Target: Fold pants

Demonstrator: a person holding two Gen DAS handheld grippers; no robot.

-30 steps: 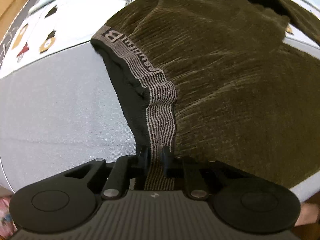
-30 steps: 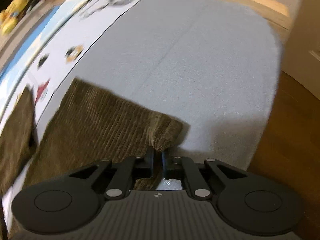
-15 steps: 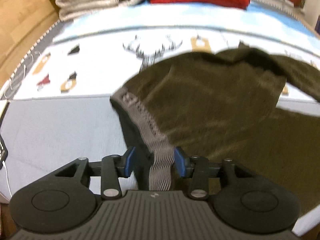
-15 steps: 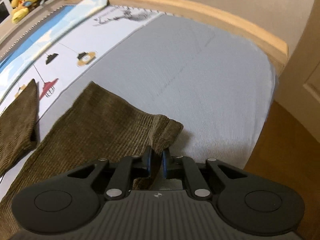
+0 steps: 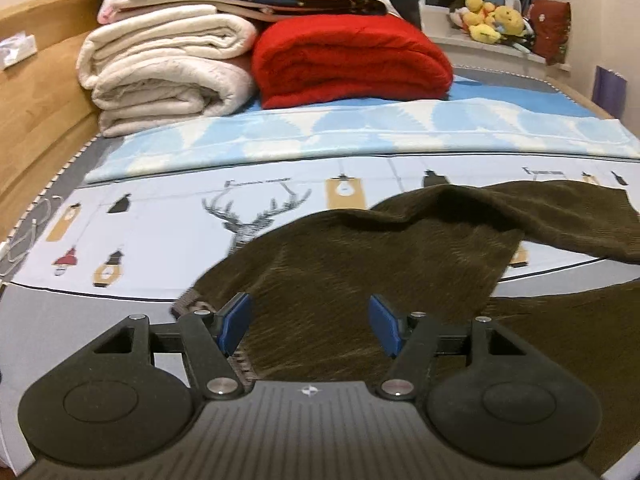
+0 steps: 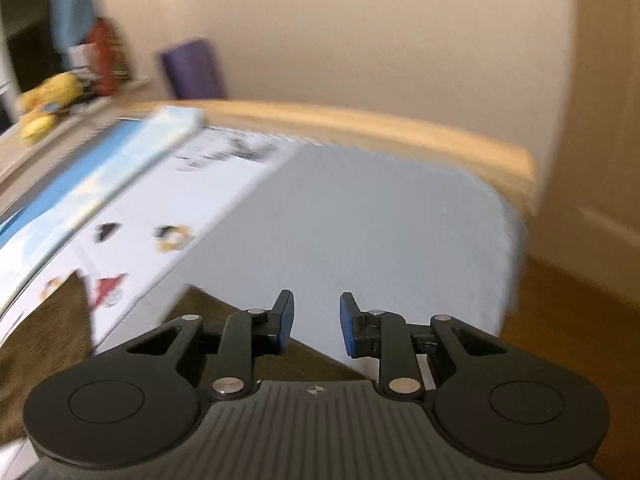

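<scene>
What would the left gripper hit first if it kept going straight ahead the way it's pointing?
Most likely the brown pants, spread on the bed right ahead of the open left gripper. Depth is hard to judge in the fisheye view.

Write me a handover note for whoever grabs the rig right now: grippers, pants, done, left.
Left gripper: open, holding nothing, low over the pants near the waistband.
Right gripper: open, holding nothing, just above a pants edge; that view is blurred.
Pants: on the bed, one layer laid over another, upper edge rumpled.
Done: one fold appears laid down.
Left: smooth it out, regrip, fold again.
</scene>
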